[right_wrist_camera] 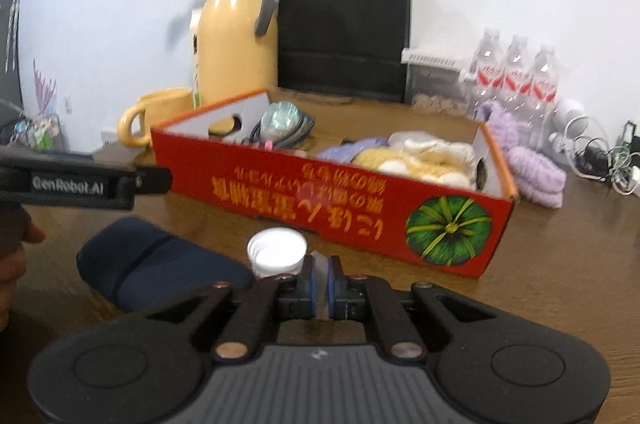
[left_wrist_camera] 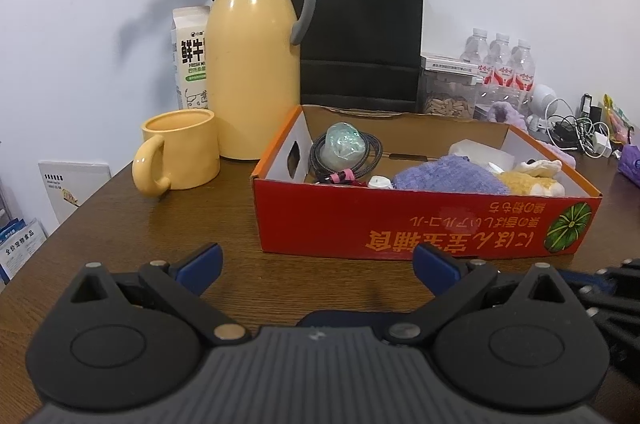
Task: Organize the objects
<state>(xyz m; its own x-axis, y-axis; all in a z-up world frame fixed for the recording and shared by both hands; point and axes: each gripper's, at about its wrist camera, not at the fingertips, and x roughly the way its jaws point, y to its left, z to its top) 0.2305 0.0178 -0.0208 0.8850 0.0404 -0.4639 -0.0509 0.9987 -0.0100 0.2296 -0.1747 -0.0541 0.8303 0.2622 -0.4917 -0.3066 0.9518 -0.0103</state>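
Both grippers look like the same build: a ribbed grey plate at the back, 2 round black discs on either side, and black linkage arms pinned with silver and copper-toned rivets. The left gripper [left_wrist_camera: 318, 266] has blue pads on its fingers [left_wrist_camera: 202, 262]. The right gripper [right_wrist_camera: 321, 278] has the same blue pads. Seen from the side, the left one's black body reads "GenRobot.AI" in white.
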